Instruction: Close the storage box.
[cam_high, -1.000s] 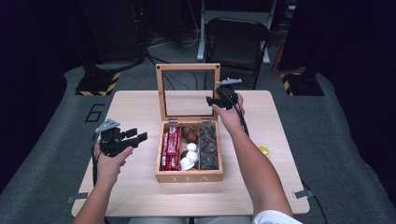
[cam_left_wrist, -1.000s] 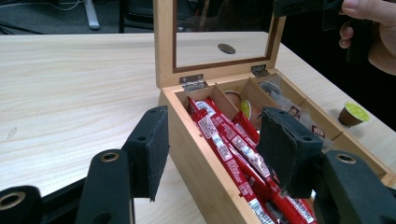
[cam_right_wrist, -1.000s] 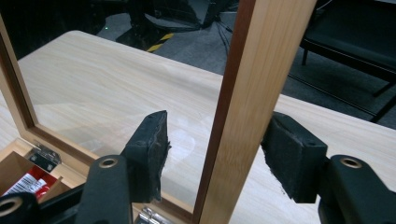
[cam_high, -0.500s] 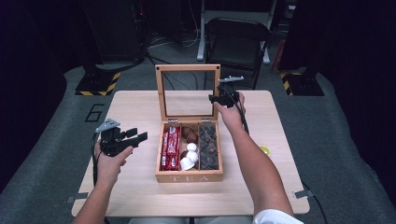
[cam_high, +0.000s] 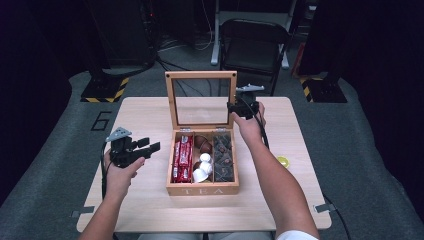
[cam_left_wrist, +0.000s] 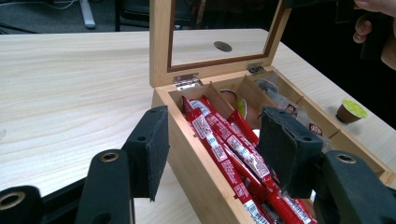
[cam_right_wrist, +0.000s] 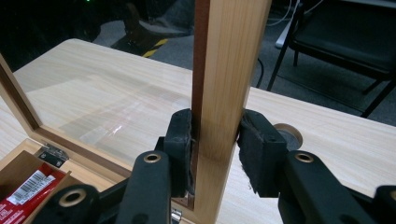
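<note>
right gripper (cam_right_wrist: 215, 154): jaws just squeezed onto lid (cam_high: 201, 99) frame, right edge | tea box (cam_high: 202, 188): table middle, lid up at 12 o'clock | left gripper (cam_high: 148, 146): apart, empty, at 9 o'clock | lid looked ready to swing shut

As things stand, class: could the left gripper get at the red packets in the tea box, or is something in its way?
Probably yes. The lid stands upright, clamped at its edge by the right gripper, so the box is open on top. The left gripper hovers open beside the box, with the red packets just ahead and nothing between.
</note>
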